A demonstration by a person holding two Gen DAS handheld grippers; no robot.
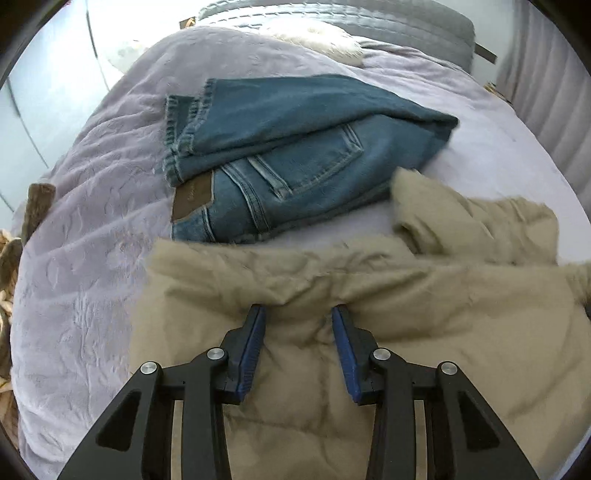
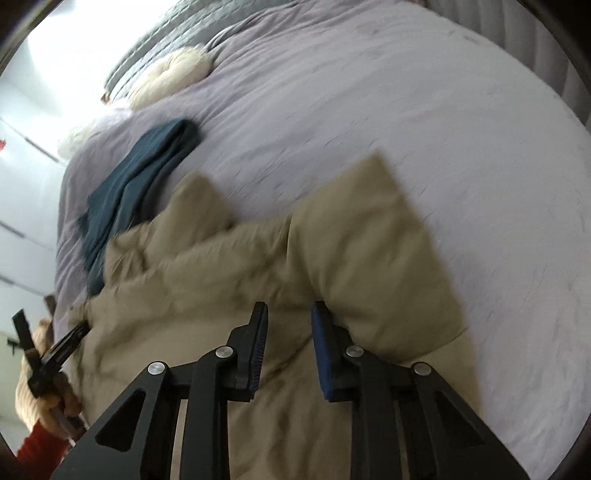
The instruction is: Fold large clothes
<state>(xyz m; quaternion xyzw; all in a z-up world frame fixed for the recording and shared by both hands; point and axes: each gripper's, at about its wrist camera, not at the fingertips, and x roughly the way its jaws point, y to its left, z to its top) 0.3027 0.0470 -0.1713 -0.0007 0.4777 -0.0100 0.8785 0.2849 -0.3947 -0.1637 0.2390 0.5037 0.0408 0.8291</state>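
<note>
A large khaki garment (image 1: 369, 295) lies crumpled on the lilac bedspread (image 1: 92, 221). My left gripper (image 1: 298, 312) is over its near part, jaws apart, tips touching a bunched ridge of the cloth. In the right wrist view the same khaki garment (image 2: 351, 258) spreads out with two leg-like ends pointing away. My right gripper (image 2: 289, 308) is open with cloth between its tips. The left gripper and the hand that holds it (image 2: 55, 354) show at the far left of that view.
Folded blue jeans (image 1: 288, 155) lie on the bed just beyond the khaki garment, also in the right wrist view (image 2: 136, 184). A cream cushion (image 2: 170, 74) and grey headboard (image 1: 332, 22) are at the far end. The bed's edge runs along the left.
</note>
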